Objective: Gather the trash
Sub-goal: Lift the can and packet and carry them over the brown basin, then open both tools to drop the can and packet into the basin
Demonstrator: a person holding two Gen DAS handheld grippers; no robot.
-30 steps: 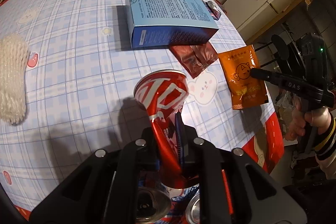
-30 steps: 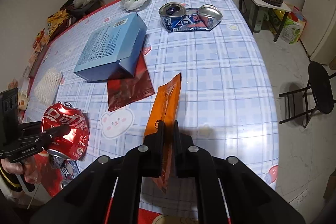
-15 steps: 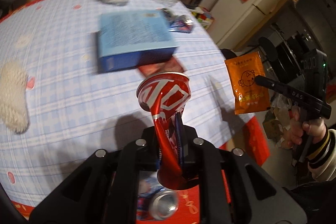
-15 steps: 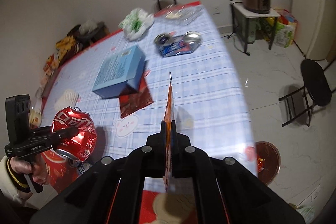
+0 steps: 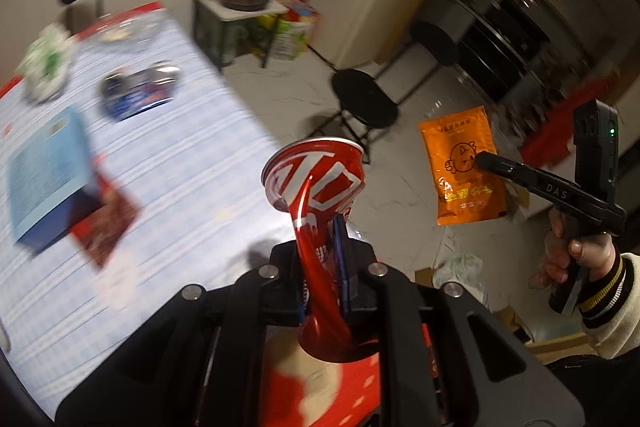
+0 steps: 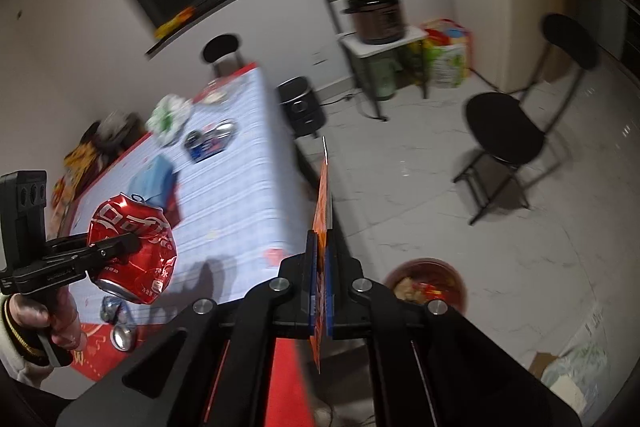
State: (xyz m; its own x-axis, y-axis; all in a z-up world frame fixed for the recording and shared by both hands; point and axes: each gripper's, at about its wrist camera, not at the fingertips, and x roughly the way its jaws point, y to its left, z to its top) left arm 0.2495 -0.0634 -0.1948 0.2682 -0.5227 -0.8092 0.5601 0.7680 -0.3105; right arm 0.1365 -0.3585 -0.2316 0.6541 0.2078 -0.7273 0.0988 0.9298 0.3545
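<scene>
Down on the floor, right of the tabletop's (image 6: 240,187) near corner: a round reddish bin (image 6: 426,281) with scraps of packaging inside, exact contents too blurred to name. On the floor near the lower right edge of the right wrist view: a cardboard box (image 6: 540,363) beside a pale plastic bag (image 6: 580,367), contents unclear. Left claw (image 5: 324,267) pinching a crushed red can (image 5: 316,183), squeezed flat at the waist between the pads, top end flaring forward of the tips, held up in the air over the tabletop's near edge. Right claw (image 6: 320,267) pressed together on an orange packet (image 6: 323,187), seen edge-on as a thin strip sticking up past the tips; from the left wrist view the same orange packet (image 5: 464,167) hanging flat off the right claw's (image 5: 486,159) tips, out over the floor and clear of the tabletop. A hand (image 5: 576,255) with a striped cuff wrapped round the right claw's handle. Left behind on the tabletop: a blue box (image 5: 48,175), a dark red wrapper (image 5: 108,223) partly tucked under it, a flattened blue can (image 5: 140,91), a white and green plastic bag (image 5: 48,67). Two more cans (image 6: 118,323) lying below the red one at the near edge. Black folding chair (image 6: 508,131) standing on the open floor beyond the bin, well apart from it. Nothing between the right claw and the bin.
</scene>
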